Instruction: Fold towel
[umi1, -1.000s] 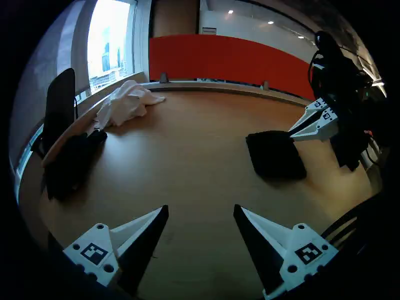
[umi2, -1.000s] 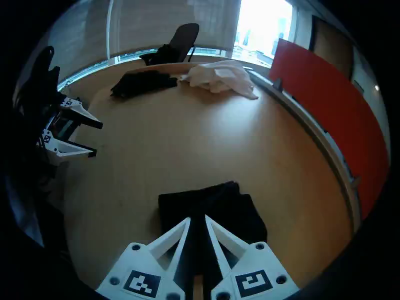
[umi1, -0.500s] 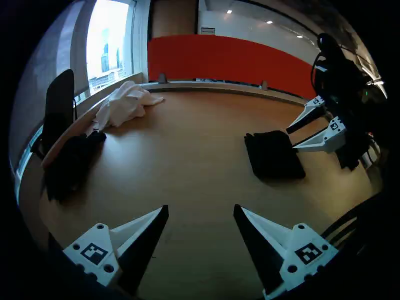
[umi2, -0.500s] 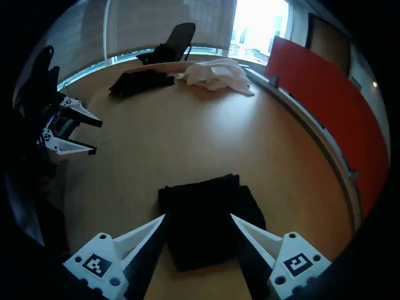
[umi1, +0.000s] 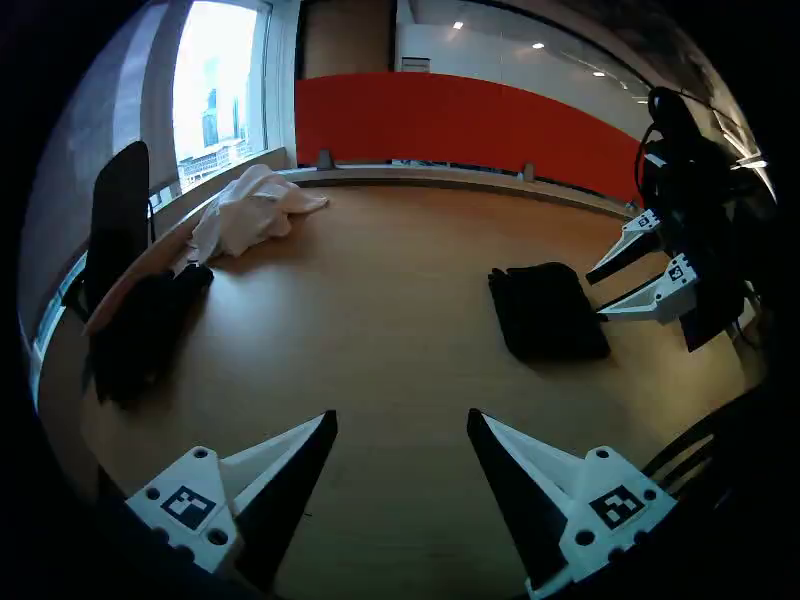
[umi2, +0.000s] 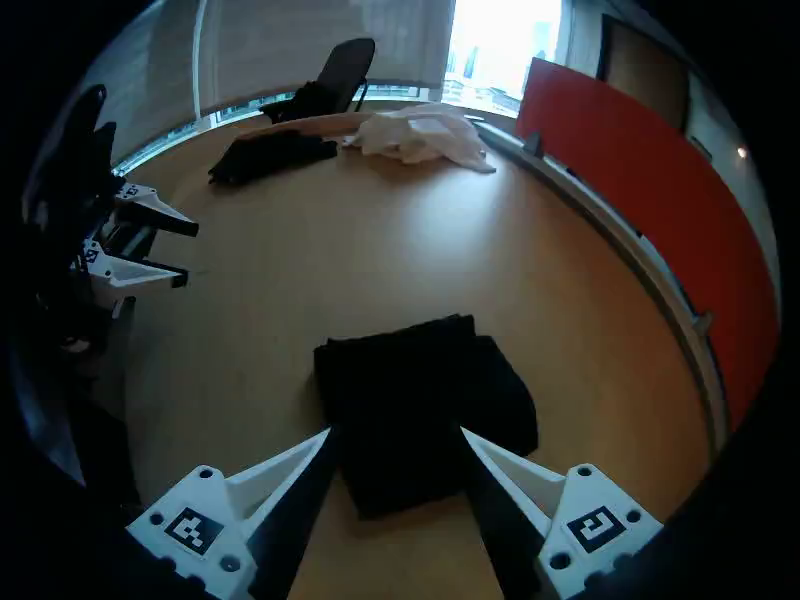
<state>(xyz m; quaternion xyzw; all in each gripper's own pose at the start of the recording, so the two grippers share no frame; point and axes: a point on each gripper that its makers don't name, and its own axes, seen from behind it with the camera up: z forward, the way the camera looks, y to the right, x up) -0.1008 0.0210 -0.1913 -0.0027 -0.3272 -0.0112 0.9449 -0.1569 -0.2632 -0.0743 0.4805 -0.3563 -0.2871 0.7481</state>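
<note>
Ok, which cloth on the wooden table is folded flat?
The black fabric towel just ahead of the right gripper; the white cloth and dark cloth farther off lie crumpled.

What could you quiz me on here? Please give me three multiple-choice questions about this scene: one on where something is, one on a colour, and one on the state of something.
1. Where does the white cloth lie?
A. At the far end of the table, near the window
B. Between a gripper's fingers
C. On the chair seat

2. What colour is the folded towel?
A. White
B. Black
C. Red

3. How does the right gripper stand?
A. Shut on the towel
B. Shut on the white cloth
C. Open

Answers:
1 A: the crumpled white heap sits on the wood by the bright window.
2 B: the flat folded piece in front of the right gripper is black.
3 C: its two fingers stand wide apart, with nothing clamped between them.
</note>
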